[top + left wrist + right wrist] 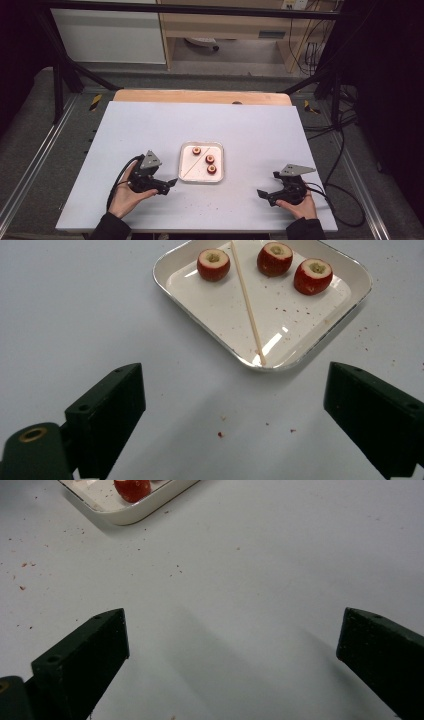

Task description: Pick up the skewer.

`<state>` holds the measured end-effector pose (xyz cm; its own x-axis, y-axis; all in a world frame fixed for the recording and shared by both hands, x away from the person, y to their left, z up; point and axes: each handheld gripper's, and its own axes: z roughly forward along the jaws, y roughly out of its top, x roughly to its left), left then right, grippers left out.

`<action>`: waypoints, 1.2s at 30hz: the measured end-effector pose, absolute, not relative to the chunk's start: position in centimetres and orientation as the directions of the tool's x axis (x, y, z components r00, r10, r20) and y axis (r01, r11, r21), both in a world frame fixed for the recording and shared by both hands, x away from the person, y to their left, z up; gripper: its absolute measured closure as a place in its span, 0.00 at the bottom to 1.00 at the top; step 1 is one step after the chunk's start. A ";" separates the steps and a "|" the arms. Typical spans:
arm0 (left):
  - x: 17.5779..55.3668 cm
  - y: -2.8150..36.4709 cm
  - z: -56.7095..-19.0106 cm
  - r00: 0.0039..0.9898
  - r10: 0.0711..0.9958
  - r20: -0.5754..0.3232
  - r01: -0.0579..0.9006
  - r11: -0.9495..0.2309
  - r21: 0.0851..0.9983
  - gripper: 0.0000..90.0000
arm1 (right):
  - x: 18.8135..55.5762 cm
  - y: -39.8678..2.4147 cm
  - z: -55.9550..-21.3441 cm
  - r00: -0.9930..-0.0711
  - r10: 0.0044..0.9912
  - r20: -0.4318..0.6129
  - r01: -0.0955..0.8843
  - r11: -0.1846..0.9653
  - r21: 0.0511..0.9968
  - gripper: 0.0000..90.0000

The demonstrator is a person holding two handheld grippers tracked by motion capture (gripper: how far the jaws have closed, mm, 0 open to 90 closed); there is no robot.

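So on the left side of the white table (150,130) the left gripper (170,184) sits low over the surface, jaws spread wide with nothing between them, pointing at the tray (220,172) just beside it. The tray's in the middle, white with rounded corners, and it's got three cored red fruits (213,264) plus a thin wooden skewer (247,305) lying diagonally across it, one fruit on one side of the stick and two on the other. Over on the right, well apart from the tray, the right gripper (262,194) is also wide open and empty, hovering over bare table with little red crumbs (22,575) scattered about
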<state>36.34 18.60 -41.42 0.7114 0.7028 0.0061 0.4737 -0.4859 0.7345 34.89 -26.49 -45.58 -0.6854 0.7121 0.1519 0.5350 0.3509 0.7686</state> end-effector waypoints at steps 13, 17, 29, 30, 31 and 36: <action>38.1 15.2 -41.1 0.708 0.706 0.015 0.489 -0.506 0.710 0.16 | 34.9 -26.5 -45.6 -0.686 0.712 0.148 0.535 0.356 0.766 0.01; 39.1 13.8 -41.0 0.700 0.714 0.013 0.503 -0.506 0.701 0.20 | 35.0 -26.5 -45.6 -0.688 0.711 0.147 0.534 0.359 0.765 0.01; 40.4 11.3 -42.2 0.698 0.716 0.031 0.518 -0.534 0.668 0.46 | 34.9 -26.5 -45.6 -0.688 0.709 0.152 0.537 0.358 0.764 0.01; 40.6 10.9 -42.4 0.695 0.718 0.031 0.525 -0.536 0.662 0.48 | 35.0 -26.5 -45.6 -0.688 0.710 0.152 0.538 0.358 0.763 0.01; 40.7 10.8 -42.6 0.694 0.719 0.032 0.528 -0.538 0.657 0.51 | 35.0 -26.5 -45.6 -0.689 0.709 0.152 0.538 0.360 0.762 0.01; 41.0 10.5 -43.2 0.690 0.723 0.034 0.545 -0.551 0.632 0.64 | 34.9 -26.5 -45.6 -0.688 0.709 0.153 0.538 0.357 0.763 0.01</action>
<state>41.01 10.52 -43.17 0.6905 0.7226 0.0340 0.5453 -0.5508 0.6319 34.94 -26.46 -45.63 -0.6880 0.7094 0.1531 0.5382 0.3572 0.7634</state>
